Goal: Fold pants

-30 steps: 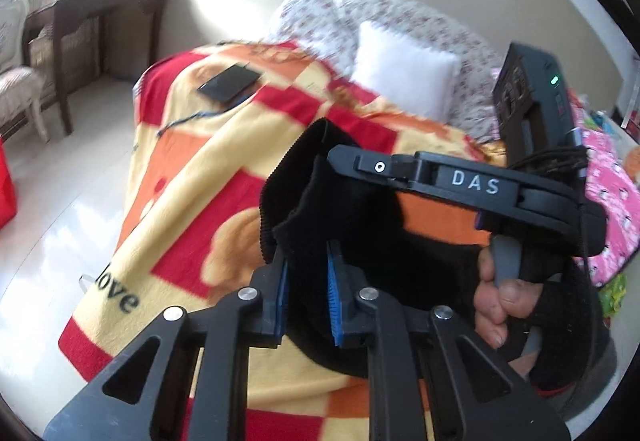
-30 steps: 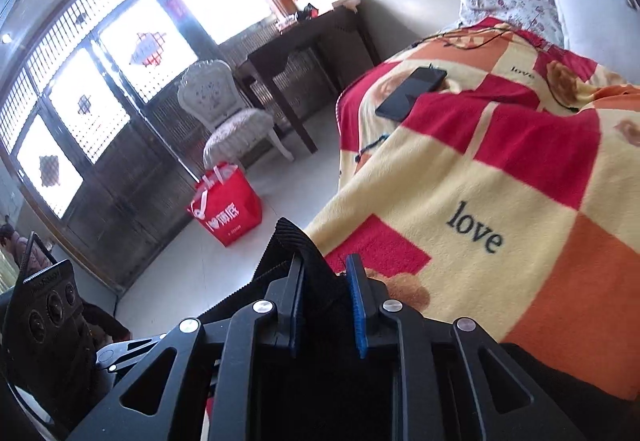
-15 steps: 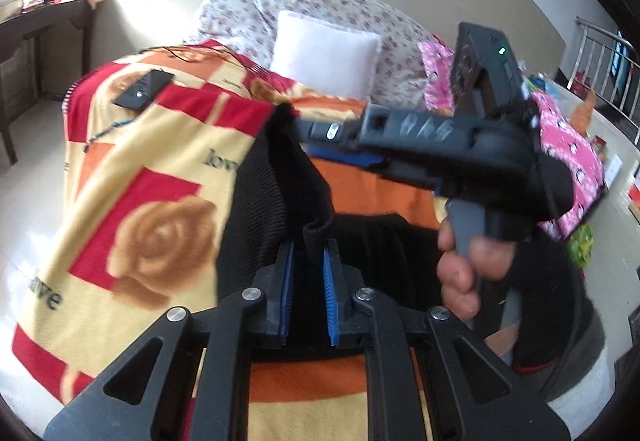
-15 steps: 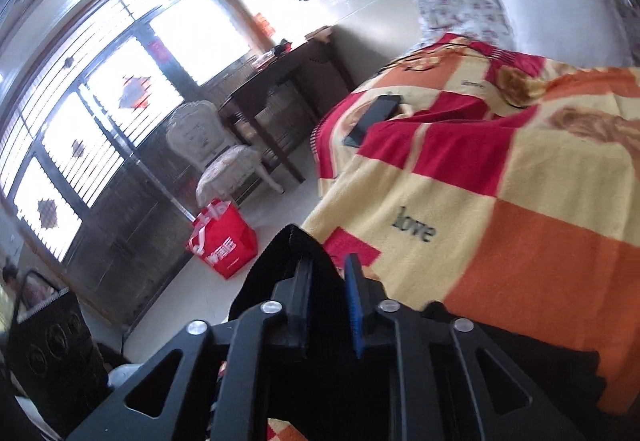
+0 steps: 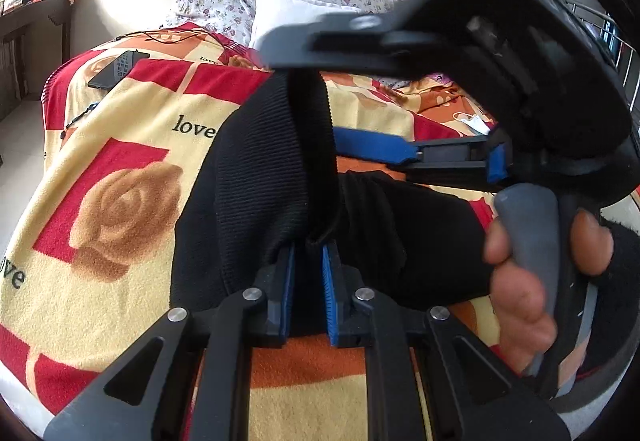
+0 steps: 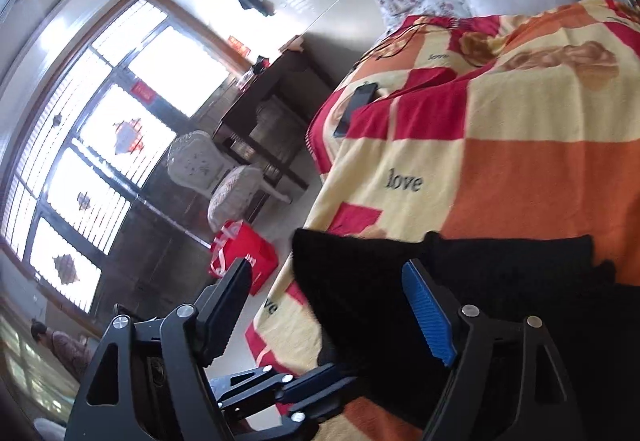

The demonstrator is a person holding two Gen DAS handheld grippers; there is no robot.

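Mid-fold: left gripper (image 5: 308, 261) clamps black ribbed knit pants (image 5: 256, 177) at frame centre over checkered rose blanket (image 5: 120, 177), right gripper (image 6: 328, 289) spread wide, empty; next probably regrasp and flatten.

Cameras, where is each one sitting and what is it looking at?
Left wrist: sits on the left gripper, shut on the black ribbed pants, facing the white pillow; the right gripper and right hand cross in front.
Right wrist: sits on the open right gripper, facing the window.
Shared: pants, checked rose blanket, black phone.
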